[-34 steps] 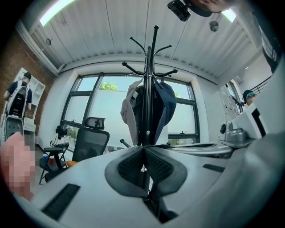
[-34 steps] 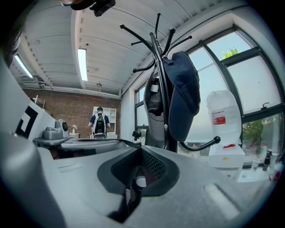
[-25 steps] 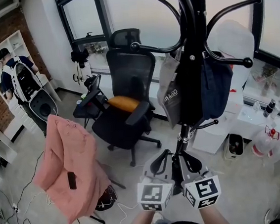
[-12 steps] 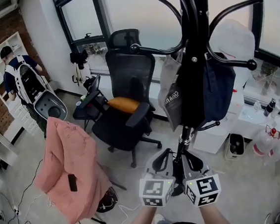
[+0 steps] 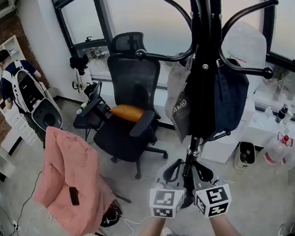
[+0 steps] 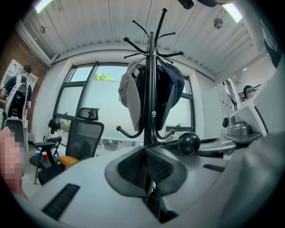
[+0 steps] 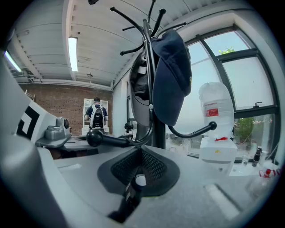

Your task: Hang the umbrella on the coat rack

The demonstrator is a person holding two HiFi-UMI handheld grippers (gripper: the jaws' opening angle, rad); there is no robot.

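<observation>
Head view: the left gripper (image 5: 172, 171) and right gripper (image 5: 202, 171) are still hovering side by side, jaws closed on nothing, near the rack (image 5: 170, 56). What seems the black umbrella (image 5: 204, 98) is hanging along its pole, unchanged.

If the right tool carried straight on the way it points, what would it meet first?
Most likely the coat rack, about where its ball-tipped hook branches off, just beyond the right tool; depth is unclear.
</observation>
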